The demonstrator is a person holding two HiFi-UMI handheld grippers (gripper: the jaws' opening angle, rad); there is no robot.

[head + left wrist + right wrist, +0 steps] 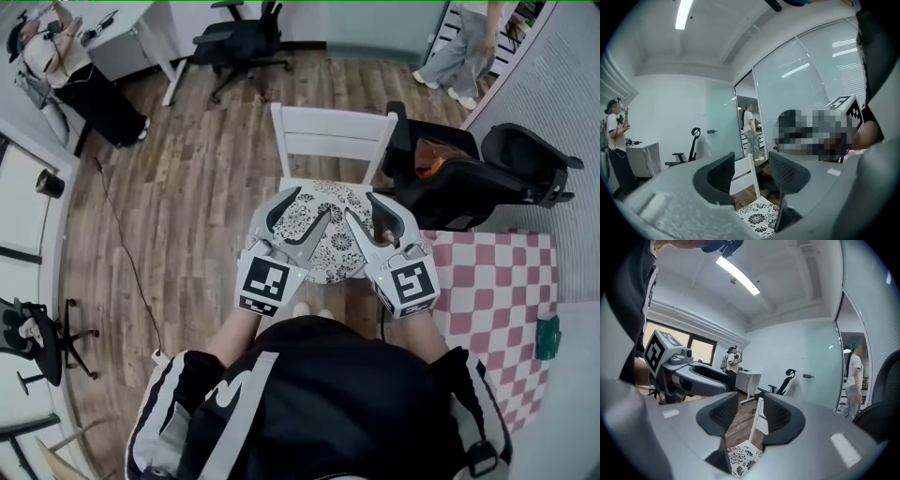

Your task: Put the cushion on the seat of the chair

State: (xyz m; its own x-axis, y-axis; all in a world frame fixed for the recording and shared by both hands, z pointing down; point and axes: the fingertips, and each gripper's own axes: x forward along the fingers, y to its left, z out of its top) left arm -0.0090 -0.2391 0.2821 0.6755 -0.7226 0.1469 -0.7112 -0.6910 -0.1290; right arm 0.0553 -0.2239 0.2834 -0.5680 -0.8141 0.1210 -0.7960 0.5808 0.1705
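While both grippers hang above the white chair (333,131), the left gripper (309,204) shows its jaws spread wide with nothing held between them. Below and between the two grippers, the floral cushion (330,246) lies flat on the chair's seat, in front of the slatted backrest. The right gripper (360,204) likewise has its jaws wide apart and empty. Further right lies a pink-and-white checked surface (487,281).

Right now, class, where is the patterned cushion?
Head view, centre: the cushion lies on the white chair's seat, below the left claw and right claw, both open, with a black chair to its right.
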